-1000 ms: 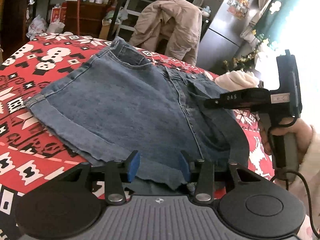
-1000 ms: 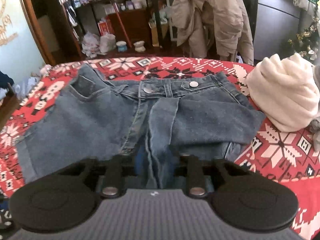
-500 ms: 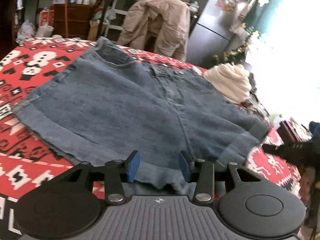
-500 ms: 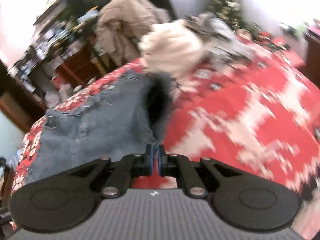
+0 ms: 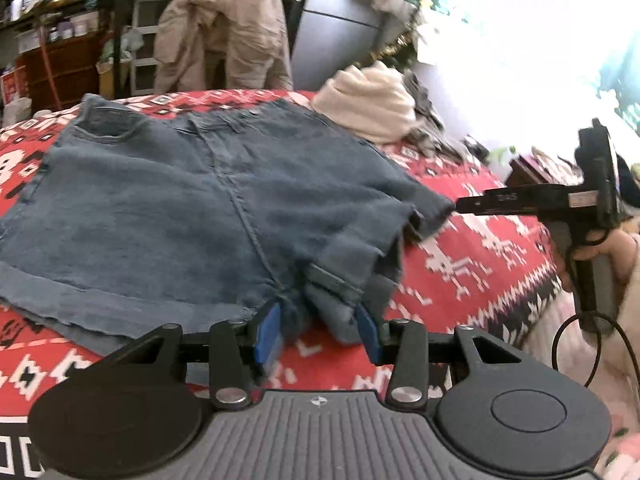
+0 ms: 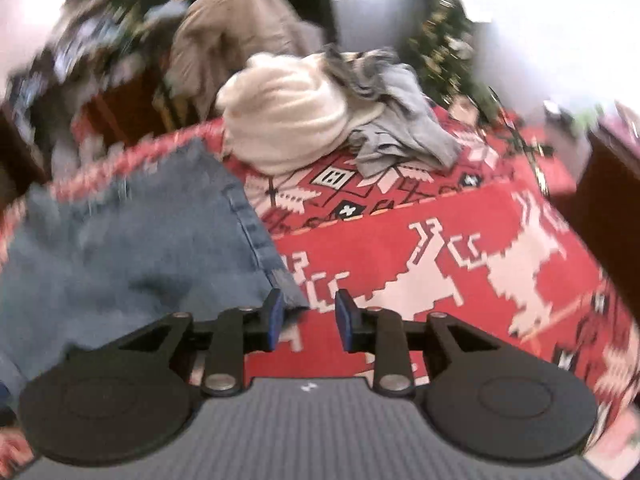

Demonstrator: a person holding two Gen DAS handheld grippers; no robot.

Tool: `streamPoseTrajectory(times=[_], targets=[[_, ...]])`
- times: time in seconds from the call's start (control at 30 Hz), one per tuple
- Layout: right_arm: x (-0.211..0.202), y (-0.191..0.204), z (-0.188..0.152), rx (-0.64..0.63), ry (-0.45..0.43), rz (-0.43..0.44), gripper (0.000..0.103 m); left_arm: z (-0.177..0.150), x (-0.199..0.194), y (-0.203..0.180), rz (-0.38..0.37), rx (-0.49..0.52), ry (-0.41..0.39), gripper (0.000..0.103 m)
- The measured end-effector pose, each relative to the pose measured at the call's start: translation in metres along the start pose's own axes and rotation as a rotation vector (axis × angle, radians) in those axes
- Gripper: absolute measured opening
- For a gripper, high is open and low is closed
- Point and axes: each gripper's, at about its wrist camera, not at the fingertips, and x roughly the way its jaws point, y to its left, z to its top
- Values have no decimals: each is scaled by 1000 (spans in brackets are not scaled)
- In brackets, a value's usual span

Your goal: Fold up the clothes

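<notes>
Blue denim shorts [image 5: 192, 208] lie spread flat on a red patterned blanket [image 5: 480, 272], waistband at the far side. My left gripper [image 5: 318, 332] is at the near hem by the crotch. It is open, and a bunched denim fold lies between its blue pads, unpressed. My right gripper [image 5: 458, 205], held by a hand [image 5: 616, 248], points at the right leg's hem corner. In the right wrist view the right gripper [image 6: 310, 320] has its jaws opening. The denim shorts' [image 6: 140, 264] hem corner lies just ahead of the left pad, and only blanket is between the pads.
A cream fleece garment [image 5: 368, 108] [image 6: 280, 120] and grey clothes [image 6: 400, 128] are piled on the blanket's far right. Behind stand a chair with a beige jacket [image 5: 224, 32] and cluttered shelves. Dark wooden furniture [image 6: 612, 208] stands at the right edge.
The right gripper dragged the folded-over right leg out to the right, laying the shorts flat, then opened off the hem. The left gripper slid right along the near hem to the crotch.
</notes>
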Motion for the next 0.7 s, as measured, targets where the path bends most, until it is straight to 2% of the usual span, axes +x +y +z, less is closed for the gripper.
streamPoseTrajectory(times=[0.1, 0.2, 0.33, 0.37, 0.4, 0.43, 0.47, 0.5, 0.6, 0.7], targets=[[7, 4, -7, -84, 30, 11, 31, -1, 9, -10, -7, 14, 27, 42], [10, 15, -13, -182, 16, -12, 36, 0, 20, -19, 11, 35, 56, 42], [17, 17, -13, -200, -31, -28, 51, 1, 32, -21, 56, 7, 63, 42], [20, 15, -12, -186, -39, -25, 52, 2, 34, -20, 65, 2, 61, 36], [22, 13, -11, -169, -43, -18, 52, 2, 34, -21, 80, 12, 58, 13], [23, 13, -10, -163, -46, -12, 48, 2, 34, -21, 93, 23, 58, 7], [23, 12, -9, -157, -50, -6, 39, 4, 32, -20, 102, 36, 63, 7], [24, 11, -9, -152, -53, 0, 12, 5, 26, -18, 103, 46, 56, 6], [13, 11, -6, -140, -110, -22, 2, 8, 3, -13, 113, 84, 40, 5], [-2, 3, -1, -90, -133, -23, 2, 8, -12, -5, 91, 67, 51, 5]])
